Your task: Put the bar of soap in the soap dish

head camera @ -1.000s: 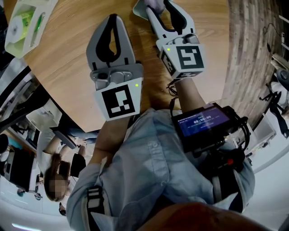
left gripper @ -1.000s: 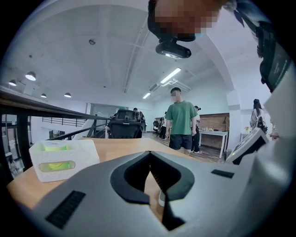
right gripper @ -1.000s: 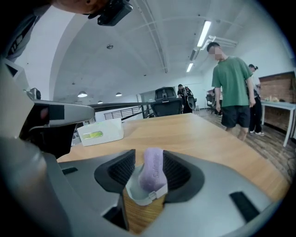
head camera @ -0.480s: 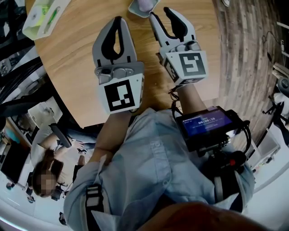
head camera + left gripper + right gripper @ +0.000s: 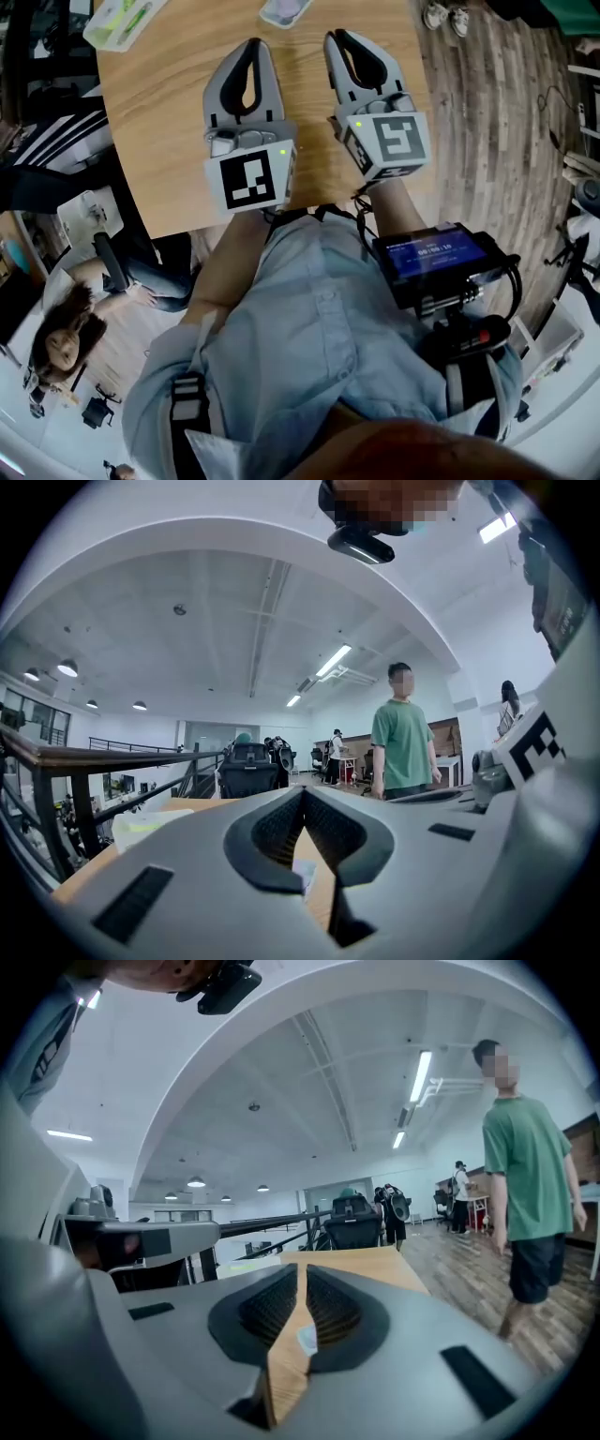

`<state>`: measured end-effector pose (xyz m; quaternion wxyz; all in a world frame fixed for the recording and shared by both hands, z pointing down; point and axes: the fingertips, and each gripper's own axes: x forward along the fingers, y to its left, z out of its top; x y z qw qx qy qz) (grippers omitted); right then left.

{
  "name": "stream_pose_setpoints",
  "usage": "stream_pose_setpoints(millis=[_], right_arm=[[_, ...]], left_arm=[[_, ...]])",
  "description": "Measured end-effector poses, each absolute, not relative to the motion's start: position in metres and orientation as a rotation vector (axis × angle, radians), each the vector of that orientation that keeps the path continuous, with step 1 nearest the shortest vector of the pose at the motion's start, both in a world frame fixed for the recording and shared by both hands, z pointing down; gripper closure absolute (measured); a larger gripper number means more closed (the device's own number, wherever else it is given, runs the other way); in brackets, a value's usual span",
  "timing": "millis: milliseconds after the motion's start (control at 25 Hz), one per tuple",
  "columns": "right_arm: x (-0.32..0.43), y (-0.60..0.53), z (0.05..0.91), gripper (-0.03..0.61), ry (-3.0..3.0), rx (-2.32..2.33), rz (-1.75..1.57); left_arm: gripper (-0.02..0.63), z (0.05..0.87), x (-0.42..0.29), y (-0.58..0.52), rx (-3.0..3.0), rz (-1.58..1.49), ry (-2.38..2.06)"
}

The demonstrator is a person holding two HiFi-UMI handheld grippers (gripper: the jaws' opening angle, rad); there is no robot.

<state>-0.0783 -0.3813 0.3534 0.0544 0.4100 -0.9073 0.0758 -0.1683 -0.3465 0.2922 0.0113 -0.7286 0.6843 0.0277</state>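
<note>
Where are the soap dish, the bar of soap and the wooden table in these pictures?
soap dish [image 5: 275, 20], head view, on its near rim.
bar of soap [image 5: 289, 7], head view, on its top face.
wooden table [image 5: 159, 122], head view, on bare tabletop.

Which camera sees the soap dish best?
The head view: the soap dish sits on the wooden table, though the top edge crops it. Each gripper view shows only a tiny pale sliver, probably the dish.
</note>
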Motion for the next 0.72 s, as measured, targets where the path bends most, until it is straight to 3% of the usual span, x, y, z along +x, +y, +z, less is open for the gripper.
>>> stream_pose_setpoints(millis=[120,720], right_arm=[[-0.078,-0.359,0.333,0.570,-2.795,1.224,0.171],[-0.065,-0.280,0.247,0.571,-2.951,1.130,-0.043]], left_arm=[[0.606,0.275,-0.165,-0.326,-2.228,0.114,2.123],[0.606,0.211,-0.140,-0.248,-2.099,0.191,2.074]])
